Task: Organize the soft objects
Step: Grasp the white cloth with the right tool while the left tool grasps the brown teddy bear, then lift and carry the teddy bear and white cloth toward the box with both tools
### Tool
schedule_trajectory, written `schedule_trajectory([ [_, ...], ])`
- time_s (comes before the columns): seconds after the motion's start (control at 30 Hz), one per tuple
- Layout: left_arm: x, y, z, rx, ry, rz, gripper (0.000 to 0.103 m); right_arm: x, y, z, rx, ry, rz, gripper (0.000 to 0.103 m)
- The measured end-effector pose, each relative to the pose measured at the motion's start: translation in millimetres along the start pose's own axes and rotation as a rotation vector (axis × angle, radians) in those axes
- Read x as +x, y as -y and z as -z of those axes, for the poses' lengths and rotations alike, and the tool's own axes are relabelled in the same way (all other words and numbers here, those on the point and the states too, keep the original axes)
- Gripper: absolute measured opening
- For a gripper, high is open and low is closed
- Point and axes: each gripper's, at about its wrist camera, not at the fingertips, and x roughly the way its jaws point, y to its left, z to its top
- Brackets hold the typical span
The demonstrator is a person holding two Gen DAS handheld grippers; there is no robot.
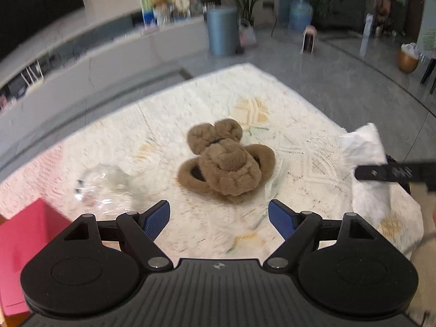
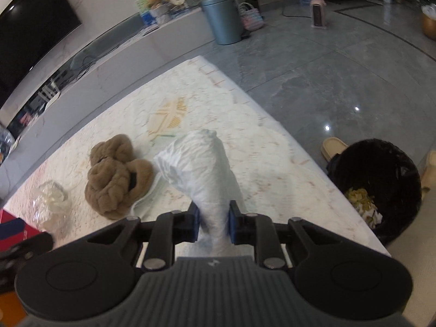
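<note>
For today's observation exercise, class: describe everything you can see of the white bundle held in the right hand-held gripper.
The white bundle looks like crinkled, soft cloth or paper, rolled into a thick, wrinkled tube. The right hand-held gripper pinches its narrower near end between two blue pads, and its wider, folded far end rises up and away from the camera. It is lifted above the pale patterned cover. In the right wrist view its far end overlaps the edge of the brown plush toy; whether they touch I cannot tell.

white cloth (image 2: 201, 169) between blue fingers (image 2: 233, 222)
</note>
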Motion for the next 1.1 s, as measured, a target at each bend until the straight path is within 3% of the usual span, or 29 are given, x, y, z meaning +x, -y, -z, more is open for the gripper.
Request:
schedule_trajectory([
  [0.1,32.3,7.4,-19.8,-0.032,-0.077,-0.018,0.096,-1.8,5.3,3.6,0.009,0.008,-0.025,0.019],
  [0.17,52.0,8.3,-33.0,-0.081,-0.099,-0.031,0.096,-0.1,7.7,6.9,0.014,-0.007,-0.042,0.019],
  [0.23,71.1,11.8,-46.0,-0.069,-0.105,-0.052,0.096,2.9,7.8,8.2,0.011,-0.017,-0.041,0.019],
  [0.37,93.5,17.1,-61.7,-0.026,-0.05,-0.195,0.096,5.3,11.4,9.1,0.046,-0.033,-0.049,0.019],
  [0.43,108.1,18.3,-63.9,-0.04,-0.086,-0.227,0.096,5.6,11.8,8.6,0.054,-0.035,-0.058,0.019],
  [0.57,131.1,18.1,-60.6,-0.104,-0.149,-0.176,0.096,8.8,13.4,9.1,0.065,-0.048,-0.069,0.019],
  [0.67,141.4,23.8,-54.8,-0.112,-0.136,-0.209,0.097,11.1,12.0,10.6,0.053,-0.058,-0.061,0.019],
  [0.8,133.4,36.6,-54.5,-0.017,-0.084,-0.199,0.068,9.7,11.4,13.3,0.059,-0.067,-0.088,0.02],
  [0.9,126.6,40.2,-54.6,0.017,-0.07,-0.2,0.062,6.7,8.0,13.4,0.059,-0.06,-0.105,0.02],
  [1.1,105.4,30.1,-54.8,0.008,-0.028,-0.188,0.061,7.3,-1.6,15.2,0.03,-0.071,-0.139,0.02],
])
